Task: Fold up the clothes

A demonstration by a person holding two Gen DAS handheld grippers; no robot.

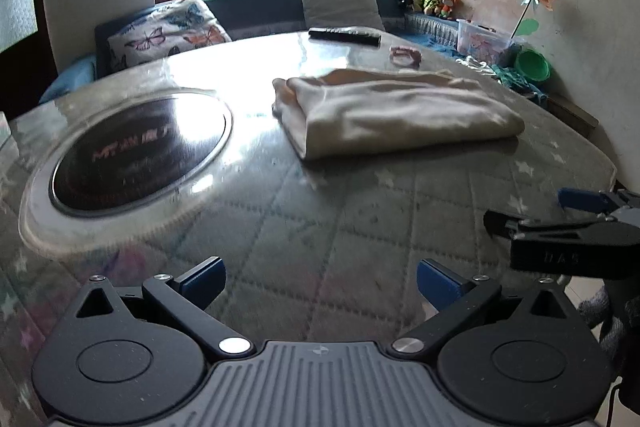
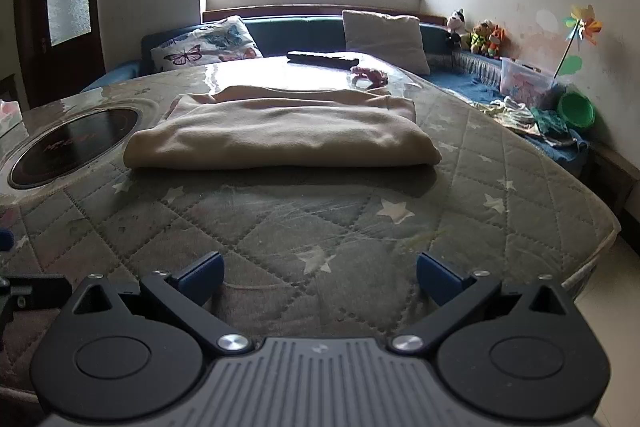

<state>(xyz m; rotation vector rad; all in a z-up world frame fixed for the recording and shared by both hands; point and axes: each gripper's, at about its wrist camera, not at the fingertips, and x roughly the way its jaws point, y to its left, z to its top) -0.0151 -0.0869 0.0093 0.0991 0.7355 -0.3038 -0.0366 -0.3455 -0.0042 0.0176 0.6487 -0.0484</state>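
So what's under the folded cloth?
The cloth lies on the quilted star cover of the table. The cover likely runs on beneath it, but that patch is hidden, so anything small under there can't be seen.

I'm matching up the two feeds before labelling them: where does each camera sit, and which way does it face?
Left wrist: on the left gripper, low over the table's near edge, facing the window; the folded cloth lies ahead-right, the right gripper enters at right.
Right wrist: on the right gripper, facing the cloth squarely; a bit of the left gripper shows at far left.
Shared: cloth, remote, induction plate.
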